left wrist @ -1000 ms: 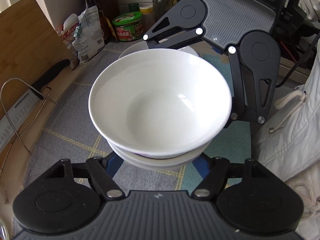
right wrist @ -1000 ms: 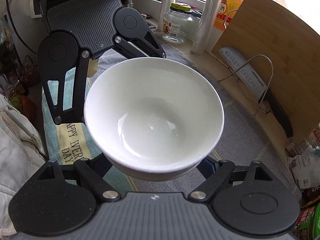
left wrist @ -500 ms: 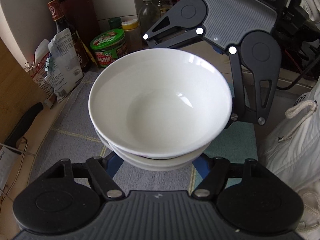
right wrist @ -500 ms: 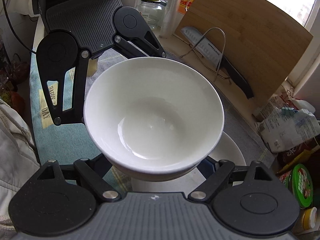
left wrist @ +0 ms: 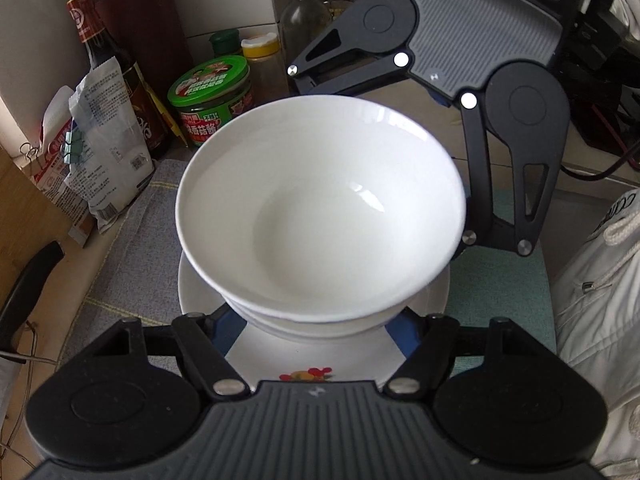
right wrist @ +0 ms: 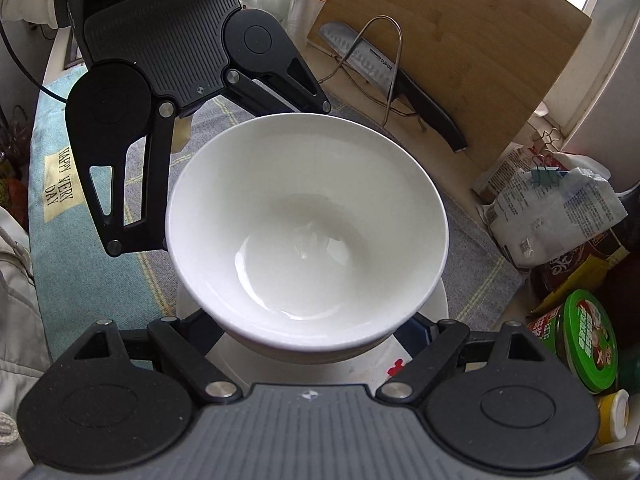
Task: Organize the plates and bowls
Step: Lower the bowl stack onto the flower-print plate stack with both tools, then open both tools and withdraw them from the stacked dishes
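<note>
A stack of white bowls fills the middle of both views, and it also shows in the right wrist view. My left gripper is shut on the stack's near side. My right gripper is shut on the opposite side. Each gripper shows across the bowls in the other's view. A white plate with a red flower print lies right beneath the stack, also in the right wrist view. I cannot tell whether the stack touches the plate.
A grey and teal cloth covers the counter. A green-lidded jar, bottles and a paper bag stand close by. A wooden board, a knife and a wire rack are to the side.
Both grippers carried the bowl stack across the cloth toward the jars. The flowered plate has come into view directly under the stack.
</note>
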`<state>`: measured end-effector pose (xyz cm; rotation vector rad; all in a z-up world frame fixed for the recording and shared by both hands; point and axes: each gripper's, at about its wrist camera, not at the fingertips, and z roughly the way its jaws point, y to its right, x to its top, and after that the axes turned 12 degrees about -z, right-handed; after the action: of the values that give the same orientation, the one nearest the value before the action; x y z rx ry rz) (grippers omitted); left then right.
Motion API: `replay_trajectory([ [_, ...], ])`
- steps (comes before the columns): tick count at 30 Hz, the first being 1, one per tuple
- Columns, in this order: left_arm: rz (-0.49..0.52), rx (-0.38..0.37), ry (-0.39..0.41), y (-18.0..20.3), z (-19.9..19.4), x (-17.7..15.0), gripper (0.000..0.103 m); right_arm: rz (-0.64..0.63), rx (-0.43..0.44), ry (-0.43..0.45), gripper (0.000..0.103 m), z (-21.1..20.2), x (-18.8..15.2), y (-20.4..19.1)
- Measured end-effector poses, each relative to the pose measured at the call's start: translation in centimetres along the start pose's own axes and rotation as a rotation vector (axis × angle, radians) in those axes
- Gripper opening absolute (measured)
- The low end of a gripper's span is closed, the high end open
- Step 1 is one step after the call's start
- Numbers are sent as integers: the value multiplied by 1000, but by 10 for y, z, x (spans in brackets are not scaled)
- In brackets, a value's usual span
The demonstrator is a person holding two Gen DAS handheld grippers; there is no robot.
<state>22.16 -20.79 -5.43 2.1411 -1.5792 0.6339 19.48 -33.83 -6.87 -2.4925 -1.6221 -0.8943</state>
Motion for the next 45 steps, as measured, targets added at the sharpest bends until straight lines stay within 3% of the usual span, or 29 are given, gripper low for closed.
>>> replay_trajectory([
  [25,-11,-10,-7,-11,12,4,75,37,28,-18,92,15,-6,14],
  [28,-24,-14,1,-11,11,4,79,36,9,-6,103,13,-7,16],
  [30,-21,-12,6,-10,9,4,87,25,4,9,103,9,-5,15],
  [37,-39,71,68,-7,-4,-3,97,21,-21,-1,103,7,-3,10],
  [40,-104,100,90,-12,-11,-11,97,27,-29,4,103,4,-3,7],
  [45,-225,186,194,-12,-37,-27,98,55,-74,3,103,-6,4,-2],
])
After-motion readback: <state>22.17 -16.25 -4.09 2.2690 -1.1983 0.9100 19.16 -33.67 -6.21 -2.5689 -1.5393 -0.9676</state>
